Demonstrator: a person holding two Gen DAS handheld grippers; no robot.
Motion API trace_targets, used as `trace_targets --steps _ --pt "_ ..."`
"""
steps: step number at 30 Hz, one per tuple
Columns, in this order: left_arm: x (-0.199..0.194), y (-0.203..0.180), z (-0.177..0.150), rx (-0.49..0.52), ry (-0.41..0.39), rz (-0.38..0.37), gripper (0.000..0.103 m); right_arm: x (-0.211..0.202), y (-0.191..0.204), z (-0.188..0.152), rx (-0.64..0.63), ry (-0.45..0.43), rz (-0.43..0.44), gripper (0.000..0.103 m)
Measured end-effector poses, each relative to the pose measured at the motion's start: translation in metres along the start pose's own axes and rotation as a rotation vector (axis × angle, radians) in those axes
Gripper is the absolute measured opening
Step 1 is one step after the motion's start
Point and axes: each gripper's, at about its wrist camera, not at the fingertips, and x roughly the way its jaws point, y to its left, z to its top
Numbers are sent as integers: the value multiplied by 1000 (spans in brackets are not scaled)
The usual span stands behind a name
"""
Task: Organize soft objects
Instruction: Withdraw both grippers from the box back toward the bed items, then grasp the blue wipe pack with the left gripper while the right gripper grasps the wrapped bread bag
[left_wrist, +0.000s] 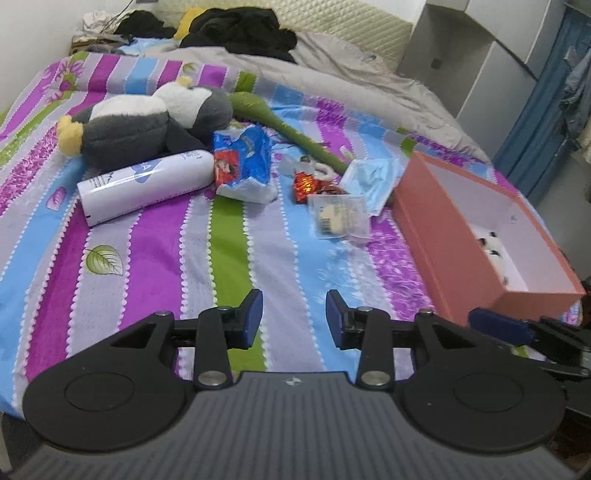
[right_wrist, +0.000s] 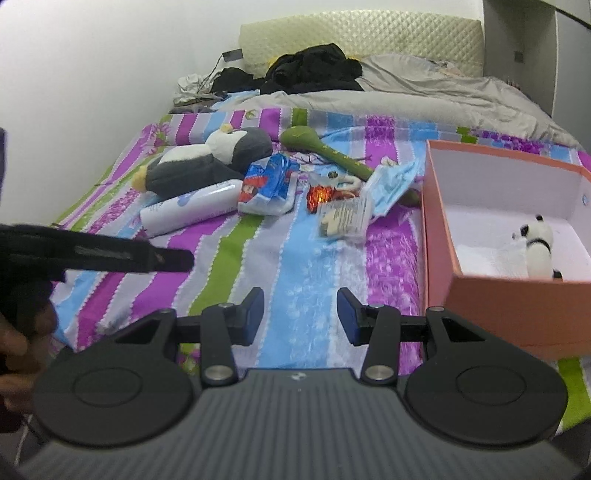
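Observation:
A grey and white plush penguin (left_wrist: 147, 122) (right_wrist: 210, 158) lies at the back left of the striped bedspread (left_wrist: 229, 258). A long green plush (left_wrist: 291, 125) (right_wrist: 325, 147) lies beside it. A pink open box (left_wrist: 458, 236) (right_wrist: 439, 221) stands at the right with a small panda plush (right_wrist: 535, 243) (left_wrist: 491, 251) inside. My left gripper (left_wrist: 294, 319) is open and empty, low over the bedspread. My right gripper (right_wrist: 301, 315) is open and empty, left of the box.
A white bottle (left_wrist: 144, 188) (right_wrist: 192, 206), a blue snack bag (left_wrist: 243, 162) (right_wrist: 269, 184), a red wrapper (left_wrist: 304, 186), a clear packet (left_wrist: 338, 218) (right_wrist: 343, 218) and blue face masks (left_wrist: 373, 181) (right_wrist: 391, 184) lie mid-bed. Grey duvet (left_wrist: 351, 77) and black clothes (left_wrist: 240, 29) lie behind.

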Motion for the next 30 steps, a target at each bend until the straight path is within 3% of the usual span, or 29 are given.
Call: trace_targets --steps 3,13,19,28,30 --pt "23 3 9 8 -10 12 43 16 0 6 -3 -17 6 47" --pt "93 13 40 8 -23 3 44 93 -10 17 2 48 -20 47" --pt "129 26 53 -14 -36 20 44 131 -18 31 -18 35 -50 47" --pt "162 35 81 -3 -123 45 44 176 -22 53 -26 -12 -73 47" --pt "169 34 87 7 -129 57 44 187 -23 56 -28 -13 -86 54"
